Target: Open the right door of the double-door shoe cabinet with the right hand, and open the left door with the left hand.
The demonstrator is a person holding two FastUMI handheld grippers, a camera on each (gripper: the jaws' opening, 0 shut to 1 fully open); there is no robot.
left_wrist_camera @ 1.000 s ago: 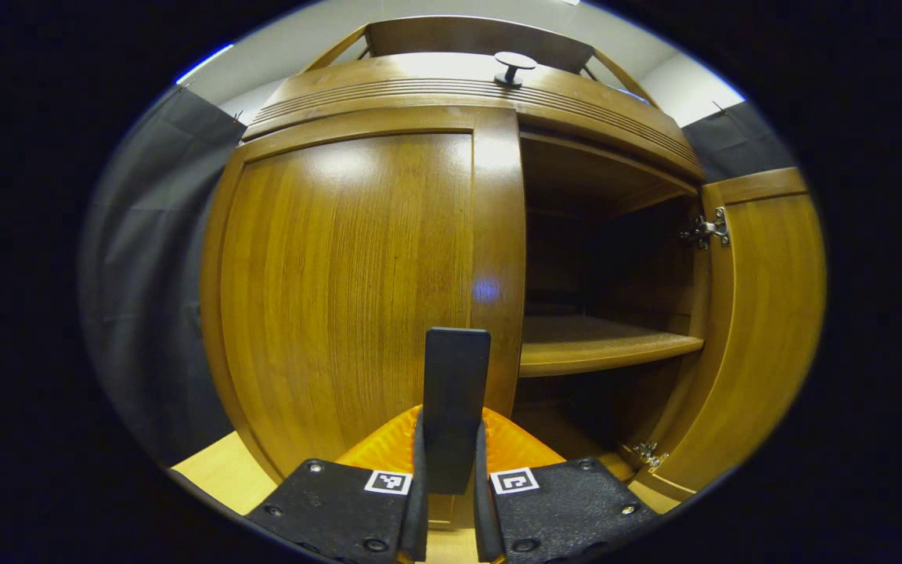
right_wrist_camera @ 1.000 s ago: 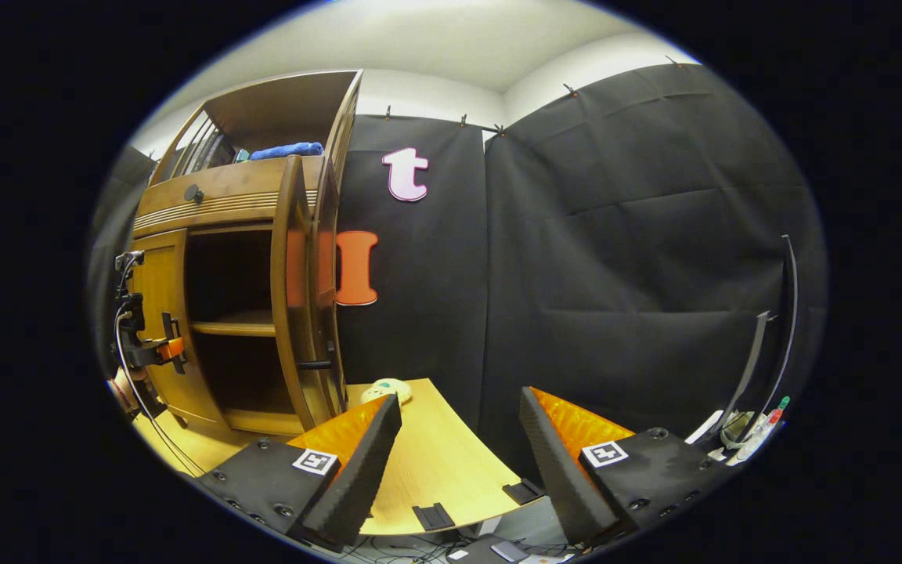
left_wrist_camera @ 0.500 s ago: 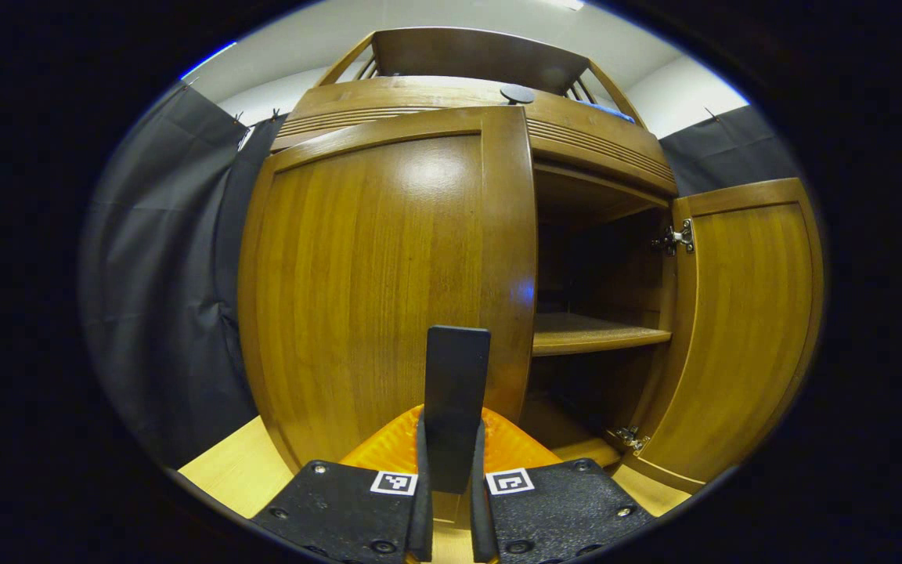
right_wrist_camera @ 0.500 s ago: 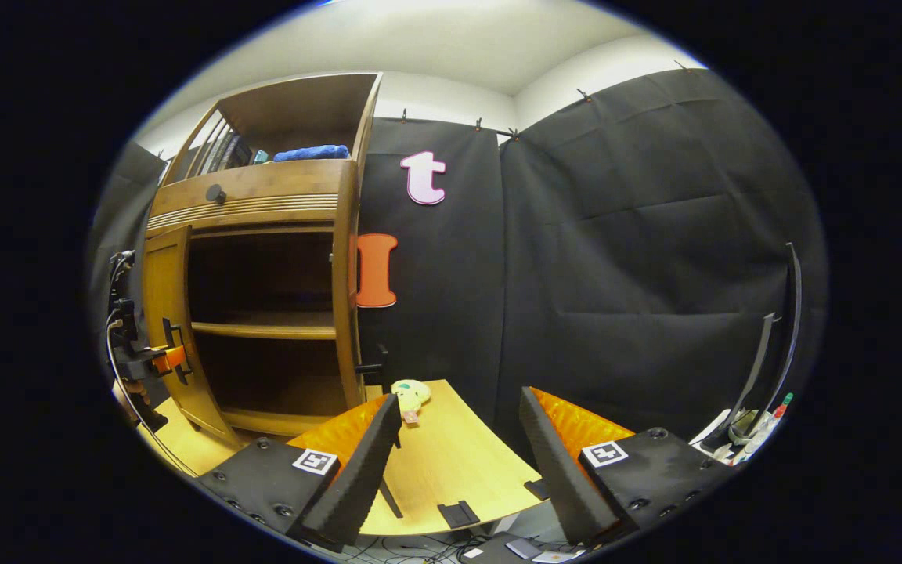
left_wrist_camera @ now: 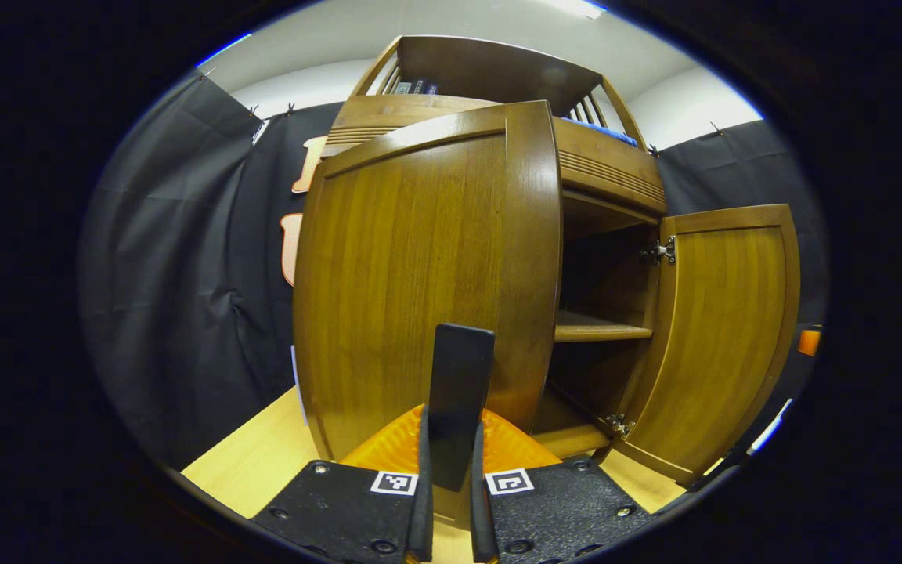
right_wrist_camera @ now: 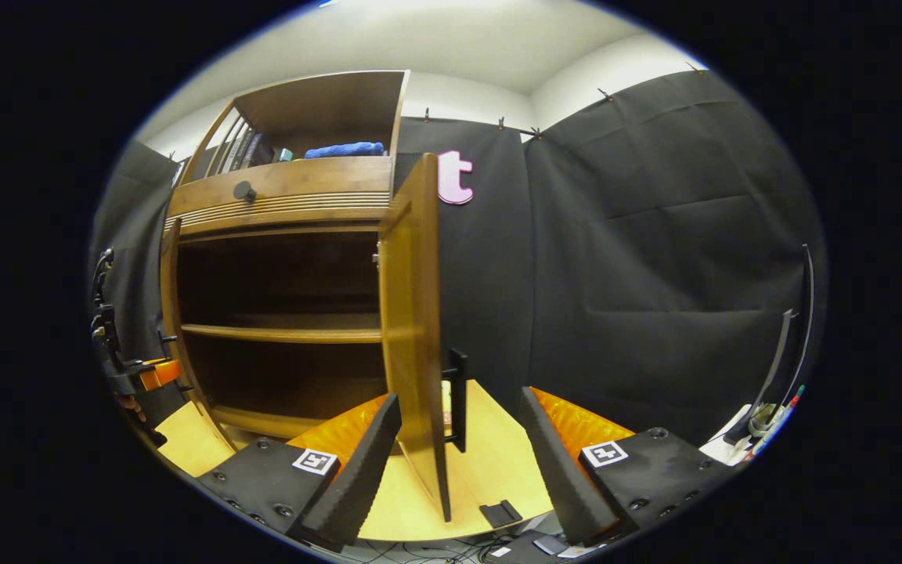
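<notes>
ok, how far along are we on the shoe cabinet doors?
Done: the right door stands swung wide, hinges showing, and the right gripper is open and off it. In hand: the left gripper is shut on the left door's black handle, and the left door is swung well out, shelf in sight. Left: finish that swing if more is wanted, then release the handle.
</notes>
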